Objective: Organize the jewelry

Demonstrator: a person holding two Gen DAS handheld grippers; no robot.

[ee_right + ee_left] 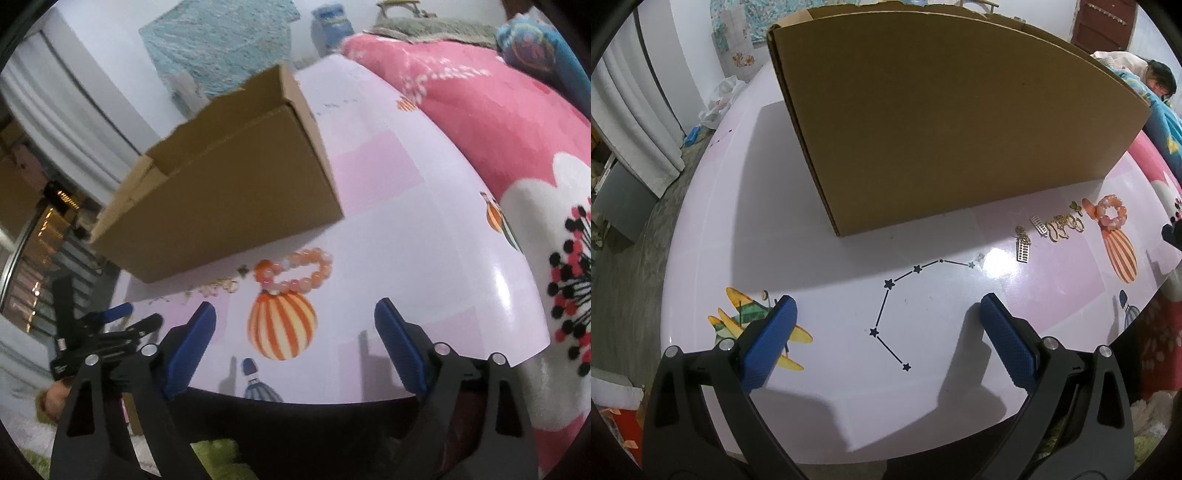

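Both grippers, left gripper point(886, 314) and right gripper point(295, 317), gape empty; beaded bracelet point(295, 271) lies near the table's point(424, 258) right edge, beside the open cardboard box point(221, 192), ready for pickup.

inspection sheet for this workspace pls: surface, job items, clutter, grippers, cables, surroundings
Surface: glossy table with cartoon prints.
Job's things: open cardboard box on the table; orange bead bracelet and gold jewelry pieces lying loose beside it, outside the box.
Clutter: nothing seen on the table.
Grippers: left gripper open, empty, above the star print; right gripper open, empty, short of the bracelet.
Cables: nothing seen.
Surroundings: pink floral blanket next to the table; curtain; a person lying in the background.
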